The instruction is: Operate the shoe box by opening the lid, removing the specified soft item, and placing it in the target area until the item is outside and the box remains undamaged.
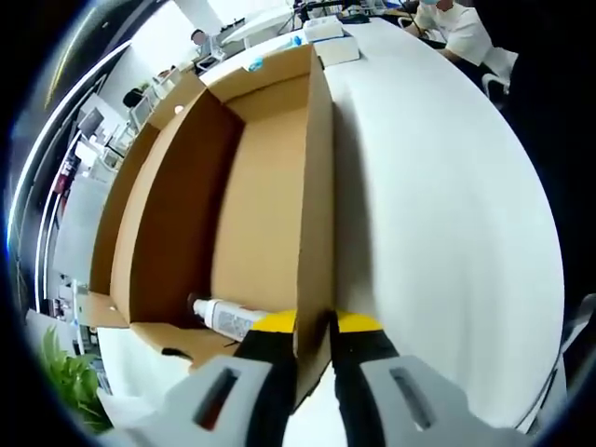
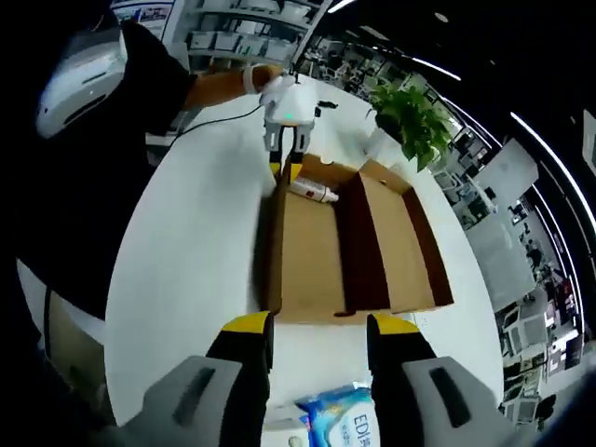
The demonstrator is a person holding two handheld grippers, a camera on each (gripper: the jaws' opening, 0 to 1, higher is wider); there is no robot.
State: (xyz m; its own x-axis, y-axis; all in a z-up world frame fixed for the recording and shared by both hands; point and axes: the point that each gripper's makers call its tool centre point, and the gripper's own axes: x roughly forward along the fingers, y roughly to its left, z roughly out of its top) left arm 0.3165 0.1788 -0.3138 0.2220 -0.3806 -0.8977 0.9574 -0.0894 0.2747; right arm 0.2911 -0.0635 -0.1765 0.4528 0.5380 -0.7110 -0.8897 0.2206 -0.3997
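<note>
While the shoe box (image 2: 349,247) lies open on the white table (image 2: 196,251), left gripper (image 1: 314,328) pinches its side wall. White tube (image 1: 226,317) lies inside, near that end. Right gripper (image 2: 317,337) hovers spread, holding nothing, above a blue-white packet (image 2: 340,421).
</note>
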